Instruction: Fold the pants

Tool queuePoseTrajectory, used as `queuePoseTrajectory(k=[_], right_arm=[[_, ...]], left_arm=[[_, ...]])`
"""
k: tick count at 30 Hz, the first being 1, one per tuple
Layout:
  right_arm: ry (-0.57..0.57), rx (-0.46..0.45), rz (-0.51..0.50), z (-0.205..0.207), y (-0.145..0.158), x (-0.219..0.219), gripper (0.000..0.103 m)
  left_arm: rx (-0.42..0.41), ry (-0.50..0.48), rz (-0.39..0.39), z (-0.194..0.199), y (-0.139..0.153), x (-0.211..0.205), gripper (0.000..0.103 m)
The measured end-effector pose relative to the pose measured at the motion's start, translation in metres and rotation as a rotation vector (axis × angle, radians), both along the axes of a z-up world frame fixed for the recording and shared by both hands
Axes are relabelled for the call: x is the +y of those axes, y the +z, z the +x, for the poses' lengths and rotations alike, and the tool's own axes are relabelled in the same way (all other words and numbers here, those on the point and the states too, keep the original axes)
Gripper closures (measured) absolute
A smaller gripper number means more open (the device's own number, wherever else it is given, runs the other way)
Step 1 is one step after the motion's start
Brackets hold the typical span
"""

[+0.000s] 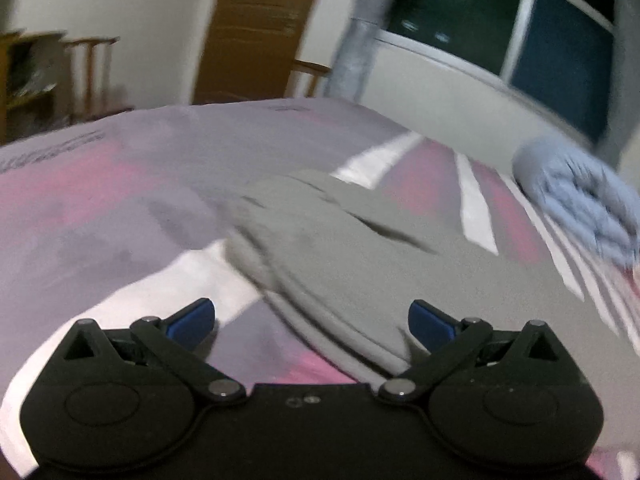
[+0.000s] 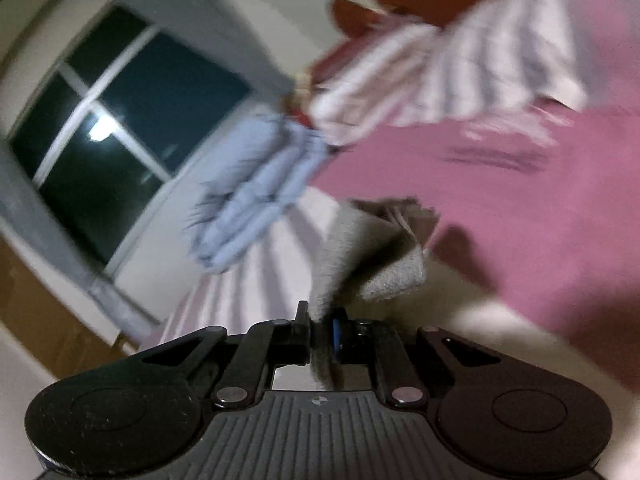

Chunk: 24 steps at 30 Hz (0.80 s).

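The left gripper (image 1: 312, 320) has its blue-tipped fingers (image 1: 192, 322) spread wide apart with nothing between them. It hangs low in the frame above the near hem of the grey soft-fabric pants (image 1: 340, 240). The pants lie crumpled across the centre of the left wrist view, one thick folded edge running from mid-frame down toward the gap between the fingers. They rest on a pink, grey and white striped bedspread (image 1: 120, 200). Bare bedspread fills the whole left half of that view, out to the bed's far edge near the top. At the right edge a pale blue folded cloth bundle (image 1: 580, 196) sits well apart from the pants, close to the bed's side. Beyond it stands a dark window with a white frame (image 1: 520, 32), and a brown wooden door (image 1: 260, 28) at upper centre.

The right gripper (image 2: 320, 320) has its fingers pressed together, clamped on a pinched edge of the grey pants (image 2: 372, 256). The cloth rises from the jaws and bunches toward the centre of the right wrist view. The picture is blurred, so the pants seem lifted off the bed, though that is uncertain. Open pink bedspread (image 2: 500, 200) spreads to the right. The pale blue bundle (image 2: 256, 192) lies at centre left, near the window (image 2: 120, 120).
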State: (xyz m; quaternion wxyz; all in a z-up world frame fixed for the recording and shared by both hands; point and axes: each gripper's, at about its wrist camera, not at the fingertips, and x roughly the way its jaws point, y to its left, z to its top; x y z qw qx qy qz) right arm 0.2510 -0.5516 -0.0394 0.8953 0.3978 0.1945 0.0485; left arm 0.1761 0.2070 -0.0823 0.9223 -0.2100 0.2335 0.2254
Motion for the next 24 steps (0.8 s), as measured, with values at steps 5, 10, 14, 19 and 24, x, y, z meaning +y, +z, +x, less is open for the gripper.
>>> queuePoseTrajectory(k=[5, 10, 14, 19, 24], right_arm=[[0.147, -0.093, -0.059, 0.012, 0.034, 0.091, 0.093], [0.370, -0.110, -0.114, 0.023, 0.027, 0.204, 0.093], [0.613, -0.043, -0.166, 0.016, -0.017, 0.293, 0.092], [0.687, 0.037, -0.272, 0.001, -0.062, 0.333, 0.089], [0.791, -0.034, -0.256, -0.017, -0.047, 0.322, 0.074]], left_arm=[[-0.025, 0.055, -0.077, -0.016, 0.000, 0.021, 0.006], [-0.041, 0.073, -0.121, -0.023, -0.002, 0.031, 0.006], [-0.040, 0.077, -0.138, -0.022, -0.003, 0.034, 0.006], [-0.038, 0.065, -0.145, -0.021, -0.005, 0.036, 0.006], [-0.031, 0.069, -0.154, -0.018, -0.008, 0.037, 0.006]])
